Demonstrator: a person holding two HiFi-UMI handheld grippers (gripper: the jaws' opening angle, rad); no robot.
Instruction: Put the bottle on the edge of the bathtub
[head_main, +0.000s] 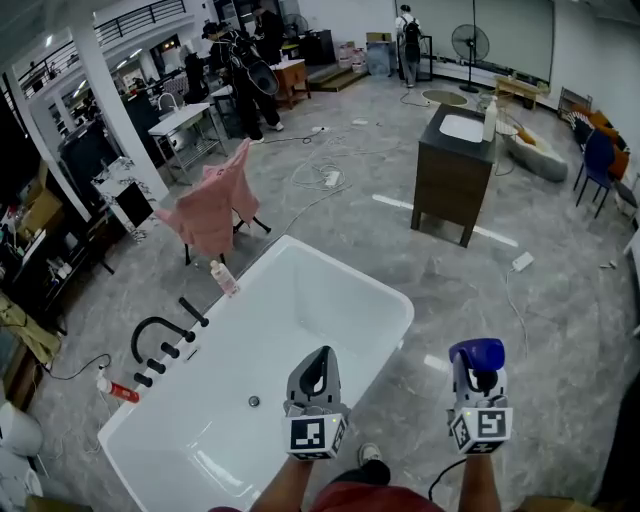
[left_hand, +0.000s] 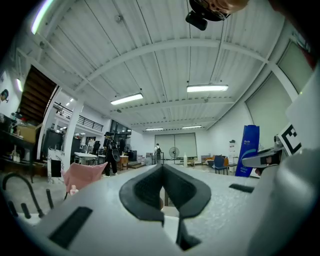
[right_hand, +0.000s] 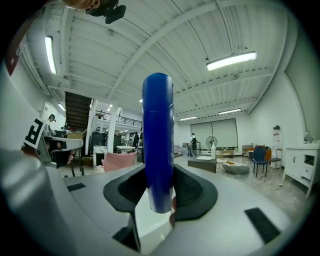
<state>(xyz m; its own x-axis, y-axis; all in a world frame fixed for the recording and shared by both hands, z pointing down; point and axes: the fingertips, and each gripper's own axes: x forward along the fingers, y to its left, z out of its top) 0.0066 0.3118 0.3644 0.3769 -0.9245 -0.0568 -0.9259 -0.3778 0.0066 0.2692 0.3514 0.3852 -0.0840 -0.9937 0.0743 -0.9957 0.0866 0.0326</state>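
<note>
Clamping the blue bottle (right_hand: 158, 135) upright, the right gripper (head_main: 478, 378) hangs over bare floor (head_main: 450, 300), the rim of the bathtub (head_main: 398, 305) near on its left. The left gripper (head_main: 318, 368), jaws together and empty, hovers above the bathtub.

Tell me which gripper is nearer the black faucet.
Left. The left gripper is above the bathtub, right of the faucet; the right gripper, holding the bottle, is farther right, over the floor.

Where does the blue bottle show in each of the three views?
Head view: blue bottle lower right, upright in the right gripper tongs.
Left gripper view: bottle at far right.
Right gripper view: bottle dead centre, between the tongs.
Shared landmark: pink-draped chair, left of centre everywhere.
</note>
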